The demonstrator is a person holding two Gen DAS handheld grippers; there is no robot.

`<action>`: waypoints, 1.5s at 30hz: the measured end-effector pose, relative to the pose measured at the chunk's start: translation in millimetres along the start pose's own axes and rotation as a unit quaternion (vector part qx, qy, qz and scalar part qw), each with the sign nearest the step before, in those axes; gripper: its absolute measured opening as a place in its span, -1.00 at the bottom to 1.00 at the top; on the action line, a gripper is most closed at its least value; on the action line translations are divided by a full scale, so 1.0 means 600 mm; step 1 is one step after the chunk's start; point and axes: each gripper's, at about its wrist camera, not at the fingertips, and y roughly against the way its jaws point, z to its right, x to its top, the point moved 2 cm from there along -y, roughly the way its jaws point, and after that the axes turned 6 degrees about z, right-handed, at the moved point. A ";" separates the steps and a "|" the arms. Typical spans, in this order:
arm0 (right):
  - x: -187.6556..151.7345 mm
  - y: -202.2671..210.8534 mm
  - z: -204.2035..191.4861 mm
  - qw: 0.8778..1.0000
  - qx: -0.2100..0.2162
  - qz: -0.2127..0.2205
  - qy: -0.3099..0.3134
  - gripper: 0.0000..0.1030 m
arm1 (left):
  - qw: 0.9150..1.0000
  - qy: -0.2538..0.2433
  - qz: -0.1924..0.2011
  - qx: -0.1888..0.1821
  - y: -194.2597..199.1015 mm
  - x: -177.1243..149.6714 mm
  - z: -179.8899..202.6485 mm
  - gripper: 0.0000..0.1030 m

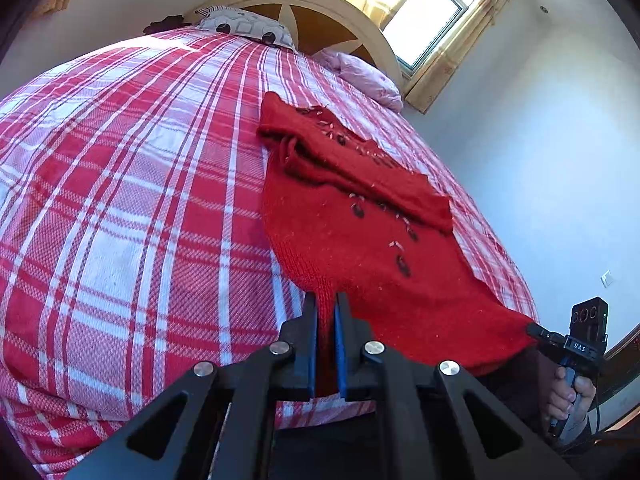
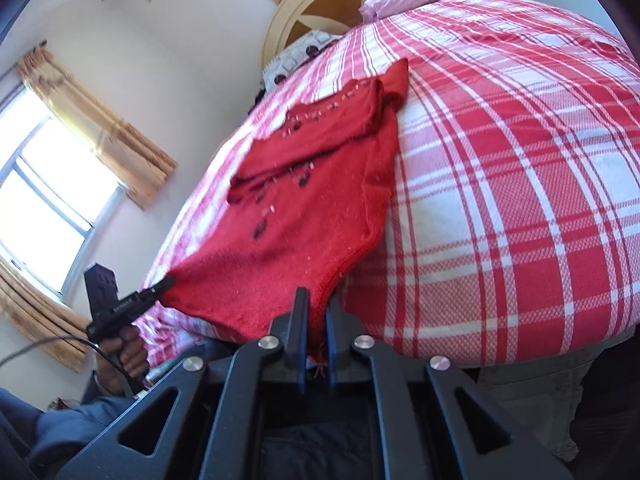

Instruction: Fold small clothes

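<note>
A small red knitted sweater with dark embroidered motifs lies on the red and white plaid bed. One sleeve is folded across its chest. My left gripper is shut on one bottom hem corner. My right gripper is shut on the other hem corner; it also shows at the lower right of the left wrist view. The sweater hangs stretched between both grippers at the bed's near edge. The left gripper also shows at the left of the right wrist view.
Patterned pillow and pink pillow lie by the cream headboard. A window with yellow curtains is beside the bed. White wall runs along the bed's side. The bed spreads wide beside the sweater.
</note>
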 end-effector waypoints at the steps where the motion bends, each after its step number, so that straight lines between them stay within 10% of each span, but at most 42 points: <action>1: 0.006 0.004 0.000 1.000 0.004 0.005 -0.003 -0.80 | 1.000 -0.004 0.004 -0.004 0.001 0.007 0.004 -0.87; 20: 0.231 -0.006 -0.007 0.993 0.029 0.116 -0.026 -0.80 | 0.997 0.000 0.053 -0.047 -0.058 0.189 0.040 -0.87; 45: 0.472 -0.215 0.057 0.994 -0.037 0.093 -0.030 -0.81 | 1.000 0.024 0.012 -0.002 -0.298 0.377 -0.018 -0.87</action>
